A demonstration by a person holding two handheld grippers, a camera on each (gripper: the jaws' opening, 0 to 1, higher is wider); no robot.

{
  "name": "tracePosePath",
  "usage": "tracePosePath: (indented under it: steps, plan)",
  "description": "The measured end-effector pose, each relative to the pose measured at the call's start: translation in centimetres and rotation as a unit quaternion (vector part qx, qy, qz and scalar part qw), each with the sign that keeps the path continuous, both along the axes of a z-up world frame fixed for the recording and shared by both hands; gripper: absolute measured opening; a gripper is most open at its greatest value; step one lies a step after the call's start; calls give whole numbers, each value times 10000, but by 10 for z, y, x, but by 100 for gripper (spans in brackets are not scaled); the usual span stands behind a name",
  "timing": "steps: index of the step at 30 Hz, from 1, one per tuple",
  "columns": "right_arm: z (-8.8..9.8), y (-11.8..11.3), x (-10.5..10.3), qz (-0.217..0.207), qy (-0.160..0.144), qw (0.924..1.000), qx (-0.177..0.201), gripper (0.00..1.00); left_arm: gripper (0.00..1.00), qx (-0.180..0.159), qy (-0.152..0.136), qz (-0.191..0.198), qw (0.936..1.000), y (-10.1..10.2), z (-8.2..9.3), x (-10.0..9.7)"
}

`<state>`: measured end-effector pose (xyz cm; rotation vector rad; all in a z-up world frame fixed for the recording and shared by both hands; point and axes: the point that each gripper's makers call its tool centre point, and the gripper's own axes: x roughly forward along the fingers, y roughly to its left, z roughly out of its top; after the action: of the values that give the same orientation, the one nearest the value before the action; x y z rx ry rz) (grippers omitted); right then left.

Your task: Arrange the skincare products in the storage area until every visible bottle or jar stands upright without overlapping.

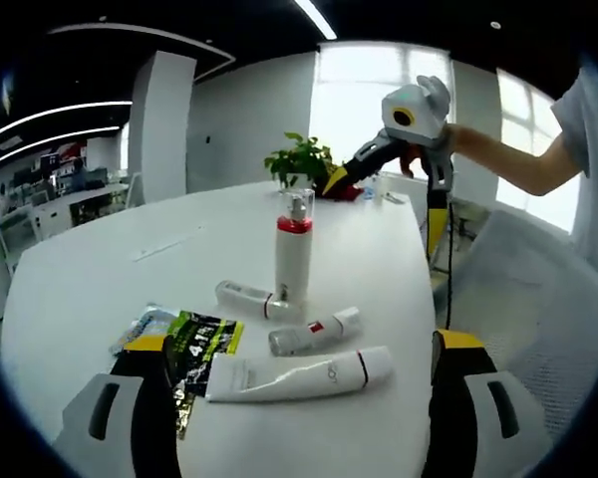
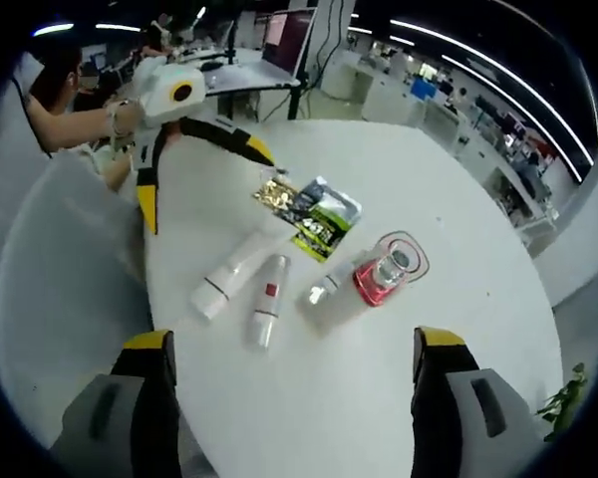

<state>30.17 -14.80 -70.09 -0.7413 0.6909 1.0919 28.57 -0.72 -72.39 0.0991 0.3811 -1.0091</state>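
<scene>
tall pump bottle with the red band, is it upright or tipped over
Upright: the tall pump bottle stands on its base on the white table, while the squeeze tube lies flat nearby.

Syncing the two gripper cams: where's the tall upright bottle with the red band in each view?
Left gripper view: tall upright bottle stands at centre, seen side-on, beyond the lying tubes.
Right gripper view: same bottle right of centre, seen from above, clear cap over red.
Shared landmark: the green-black sachet lying on the white table.

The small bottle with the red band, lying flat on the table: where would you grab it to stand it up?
Grip the small bottle across its round body near the middle, coming from above. It lies flat, with open table on both long sides for the jaws, apart from the long tube.
</scene>
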Motion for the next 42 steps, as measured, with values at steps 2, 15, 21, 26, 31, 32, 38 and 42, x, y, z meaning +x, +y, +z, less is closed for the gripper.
tracePosePath:
  steps: [2,15,21,26,31,32,38,42]
  plan:
    - [-3,1,-1,-44,-30,10000,11,96,99,60,-25,-42,10000,1,-2,-3]
    - [-21,13,-22,27,240,9997,96,88,99,80,196,114,9997,17,-12,-16]
    - [-29,19,-25,70,371,9992,112,87,99,35,290,75,9995,12,-16,-24]
    - [-35,28,-32,62,500,9985,214,86,99,0,352,122,9993,14,-20,-27]
    - [-43,33,-36,33,634,9975,306,84,99,-120,378,276,9988,23,-22,-26]
    - [-45,35,-37,24,667,9972,328,83,99,-135,400,301,9987,24,-23,-26]
    - [-54,46,-47,95,844,9958,349,81,99,-201,525,439,9975,28,-26,-27]
    - [-56,53,-46,108,787,9962,354,75,96,-274,572,562,9964,28,-25,-27]
